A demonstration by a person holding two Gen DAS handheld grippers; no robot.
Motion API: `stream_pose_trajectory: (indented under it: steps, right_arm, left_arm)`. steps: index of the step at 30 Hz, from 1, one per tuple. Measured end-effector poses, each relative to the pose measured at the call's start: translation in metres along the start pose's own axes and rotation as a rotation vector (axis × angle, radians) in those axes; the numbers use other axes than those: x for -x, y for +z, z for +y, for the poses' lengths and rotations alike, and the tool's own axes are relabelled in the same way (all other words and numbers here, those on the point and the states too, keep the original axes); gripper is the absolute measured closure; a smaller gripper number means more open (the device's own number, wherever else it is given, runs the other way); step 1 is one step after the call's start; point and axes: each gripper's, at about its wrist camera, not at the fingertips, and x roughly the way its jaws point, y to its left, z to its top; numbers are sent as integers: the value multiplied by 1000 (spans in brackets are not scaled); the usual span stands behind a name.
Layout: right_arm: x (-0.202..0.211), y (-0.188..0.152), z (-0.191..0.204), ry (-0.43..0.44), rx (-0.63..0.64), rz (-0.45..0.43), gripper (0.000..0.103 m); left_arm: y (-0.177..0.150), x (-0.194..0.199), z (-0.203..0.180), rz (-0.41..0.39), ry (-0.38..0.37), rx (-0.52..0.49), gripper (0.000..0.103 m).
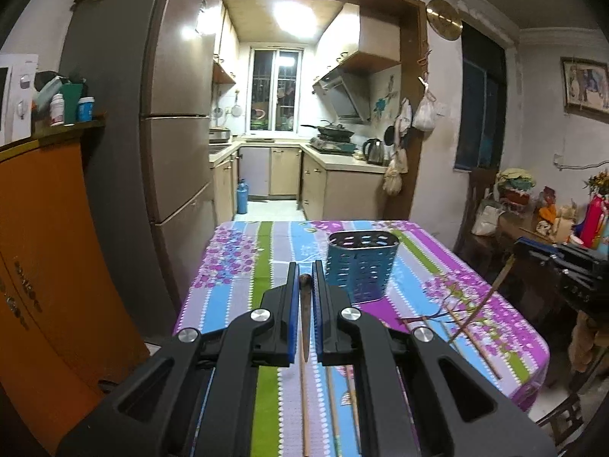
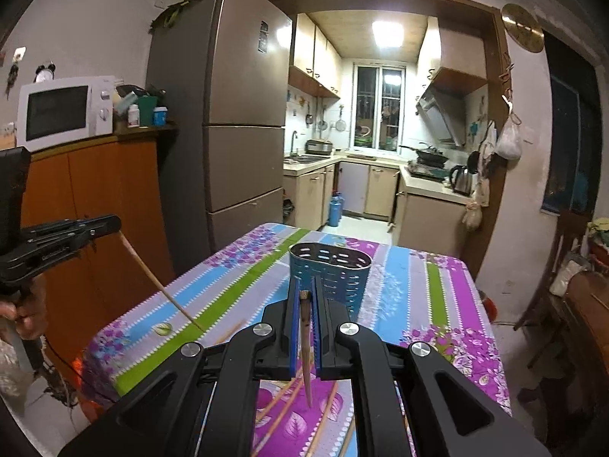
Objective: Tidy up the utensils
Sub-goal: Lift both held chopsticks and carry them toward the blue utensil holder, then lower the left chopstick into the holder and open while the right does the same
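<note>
A blue perforated utensil holder (image 1: 361,266) (image 2: 329,274) stands upright on the table with the flowered striped cloth (image 1: 243,266) (image 2: 418,297). My left gripper (image 1: 305,266) is shut on a brown wooden chopstick (image 1: 305,327), held above the table short of the holder; its lower end hangs toward the cloth. My right gripper (image 2: 304,282) is shut on another chopstick (image 2: 305,342), also just before the holder. Each gripper shows in the other's view, the right (image 1: 521,247) and the left (image 2: 114,224), each with its stick slanting down. Several loose chopsticks (image 1: 472,342) (image 2: 281,407) lie on the near cloth.
An orange cabinet (image 1: 45,247) with a microwave (image 2: 64,112) and a tall fridge (image 2: 236,114) stand left of the table. A dark wooden chair (image 1: 491,205) and a cluttered sideboard are on the right. The kitchen doorway lies beyond the table's far edge.
</note>
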Motion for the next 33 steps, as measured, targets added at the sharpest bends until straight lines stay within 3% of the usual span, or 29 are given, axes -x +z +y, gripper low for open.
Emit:
stream_pose_trajectory:
  steps: [7, 15, 24, 33]
  right_arm:
    - [0, 30, -11, 61, -19, 13, 96]
    - [-20, 69, -36, 77, -52, 23, 96]
    - [-64, 130, -68, 17, -86, -99, 96]
    - [-128, 150, -95, -44, -131, -184, 96]
  left_arm:
    - [26, -8, -19, 12, -75, -48, 98]
    - [70, -46, -51, -7, -135, -121, 98]
    - [128, -114, -71, -53, -139, -123, 98]
    - [131, -178, -73, -46, -120, -88, 98]
